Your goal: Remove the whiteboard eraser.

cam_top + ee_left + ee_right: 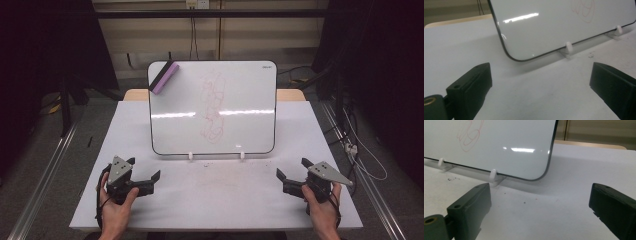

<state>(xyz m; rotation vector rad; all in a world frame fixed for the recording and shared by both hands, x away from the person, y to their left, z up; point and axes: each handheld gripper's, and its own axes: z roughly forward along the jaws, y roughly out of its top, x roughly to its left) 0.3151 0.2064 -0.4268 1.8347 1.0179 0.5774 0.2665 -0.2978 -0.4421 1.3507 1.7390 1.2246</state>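
Observation:
A whiteboard (240,107) with a black rim stands tilted back on two white feet in the middle of the table. Red scribbles (212,105) run down its centre. A purple and black eraser (164,77) clings to its top left corner. My left gripper (145,176) rests low at the front left, open and empty, with the board's lower left corner (511,56) ahead of its jaws. My right gripper (292,170) rests at the front right, also open and empty, facing the board's lower right corner (541,176).
The white table (215,200) carries faint red smudges and small crumbs in front of the board. A wooden edge (135,94) shows behind the board. Cables (367,155) lie on the floor at the right, and metal rails run along both sides.

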